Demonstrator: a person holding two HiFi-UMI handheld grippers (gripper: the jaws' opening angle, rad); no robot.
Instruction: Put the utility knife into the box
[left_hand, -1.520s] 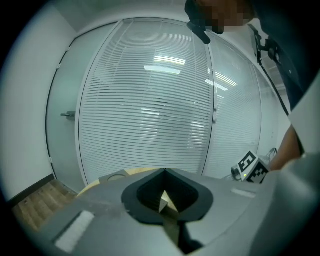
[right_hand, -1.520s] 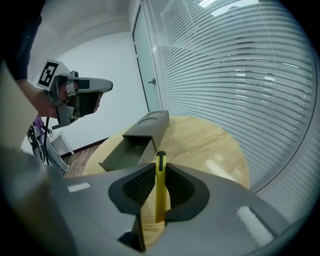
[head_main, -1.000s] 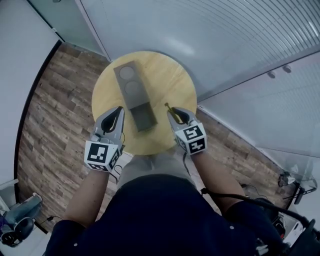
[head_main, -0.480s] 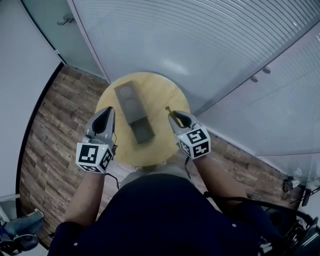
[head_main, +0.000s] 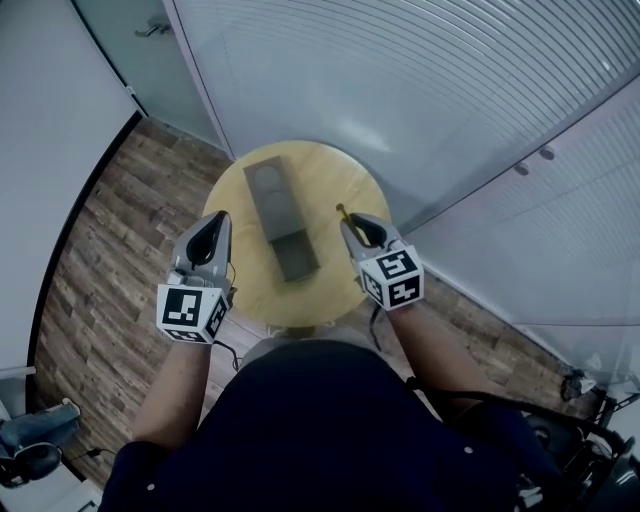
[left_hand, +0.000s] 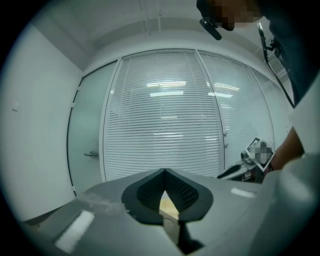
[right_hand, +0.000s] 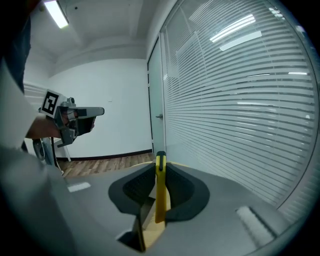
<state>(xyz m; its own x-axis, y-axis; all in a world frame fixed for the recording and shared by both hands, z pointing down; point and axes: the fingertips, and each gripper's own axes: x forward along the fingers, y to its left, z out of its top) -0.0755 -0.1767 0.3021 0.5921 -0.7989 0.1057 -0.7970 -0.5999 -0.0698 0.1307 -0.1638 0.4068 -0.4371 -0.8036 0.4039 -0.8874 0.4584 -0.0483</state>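
A long grey box (head_main: 280, 218) lies on the round wooden table (head_main: 340, 185), its near compartment open and two round recesses in its far part. The yellow utility knife (right_hand: 160, 185) stands upright between the jaws of my right gripper (head_main: 349, 226), which is shut on it; its tip (head_main: 340, 210) pokes out just right of the box. My left gripper (head_main: 214, 232) hovers over the table's left edge, left of the box, shut with nothing in it. In the left gripper view the left gripper's (left_hand: 163, 172) jaws meet at the tip.
The small table stands on wood-plank flooring (head_main: 110, 240), close to a curved glass wall with blinds (head_main: 400, 70). A glass door with a handle (head_main: 157, 30) lies at the far left. My body fills the bottom of the head view.
The head view has shifted a little, so table and box sit slightly right of before. Both grippers keep their places either side of the box, the knife still in the right one.
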